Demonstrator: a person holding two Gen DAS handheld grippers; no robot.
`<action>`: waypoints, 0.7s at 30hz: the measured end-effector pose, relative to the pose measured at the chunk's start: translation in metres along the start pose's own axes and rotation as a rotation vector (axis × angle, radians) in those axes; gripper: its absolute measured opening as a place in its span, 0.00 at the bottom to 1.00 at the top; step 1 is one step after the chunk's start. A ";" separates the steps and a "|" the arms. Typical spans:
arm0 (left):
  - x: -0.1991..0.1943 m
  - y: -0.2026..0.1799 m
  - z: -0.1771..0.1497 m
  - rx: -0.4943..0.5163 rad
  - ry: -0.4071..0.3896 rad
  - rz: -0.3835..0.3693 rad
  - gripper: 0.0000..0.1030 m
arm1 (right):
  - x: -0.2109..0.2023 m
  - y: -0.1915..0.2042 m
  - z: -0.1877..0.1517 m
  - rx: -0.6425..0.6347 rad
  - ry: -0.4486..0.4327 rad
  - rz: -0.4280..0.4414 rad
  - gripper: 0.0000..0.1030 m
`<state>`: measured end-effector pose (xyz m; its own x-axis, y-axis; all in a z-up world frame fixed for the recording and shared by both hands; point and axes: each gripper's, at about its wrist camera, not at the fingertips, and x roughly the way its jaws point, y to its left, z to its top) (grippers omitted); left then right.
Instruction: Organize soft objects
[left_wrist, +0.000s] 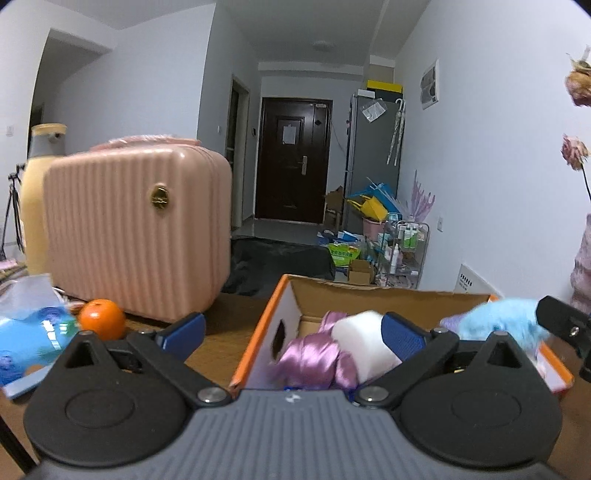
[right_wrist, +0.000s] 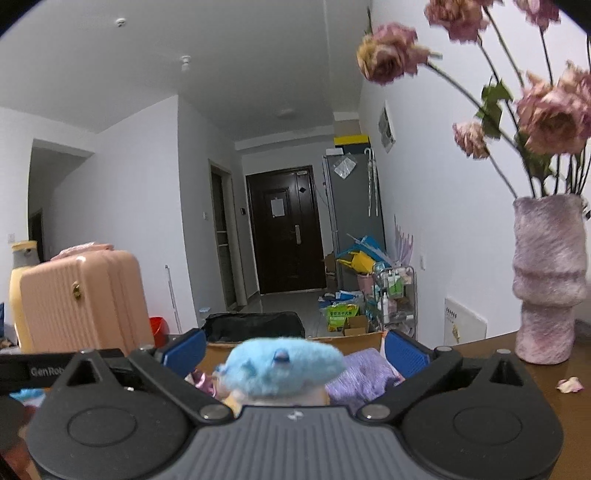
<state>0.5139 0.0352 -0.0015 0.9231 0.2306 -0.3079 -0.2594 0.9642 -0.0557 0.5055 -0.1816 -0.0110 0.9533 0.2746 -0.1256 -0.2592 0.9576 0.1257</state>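
An open cardboard box with an orange rim (left_wrist: 369, 300) stands on the brown table. In it lie a shiny purple bundle (left_wrist: 310, 360), a white soft block (left_wrist: 364, 338), a lavender knit cloth (right_wrist: 364, 373) and a fluffy blue plush (right_wrist: 284, 365). My left gripper (left_wrist: 293, 334) is open over the box's near left corner, its blue pads clear of everything. My right gripper (right_wrist: 295, 349) is open too. The blue plush sits between its fingers, with neither pad touching it. The plush (left_wrist: 498, 323) also shows at the box's right end in the left wrist view.
A pink ribbed suitcase (left_wrist: 136, 229) stands left of the box, with an orange (left_wrist: 101, 319) and a blue packet (left_wrist: 33, 339) in front of it. A fuzzy pink vase (right_wrist: 548, 277) of dried roses stands at the right by the wall, a fallen petal (right_wrist: 569, 384) beside it.
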 end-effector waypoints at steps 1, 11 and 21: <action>-0.008 0.001 -0.003 0.012 -0.006 0.005 1.00 | -0.008 0.001 -0.002 -0.009 -0.001 0.002 1.00; -0.079 0.024 -0.023 0.039 -0.010 -0.009 1.00 | -0.086 0.015 -0.025 -0.052 0.028 0.005 1.00; -0.157 0.039 -0.051 0.069 0.002 -0.049 1.00 | -0.167 0.035 -0.040 -0.105 0.043 0.024 1.00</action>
<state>0.3445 0.0299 -0.0036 0.9336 0.1824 -0.3084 -0.1934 0.9811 -0.0053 0.3307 -0.1909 -0.0248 0.9397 0.2990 -0.1659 -0.2991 0.9539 0.0252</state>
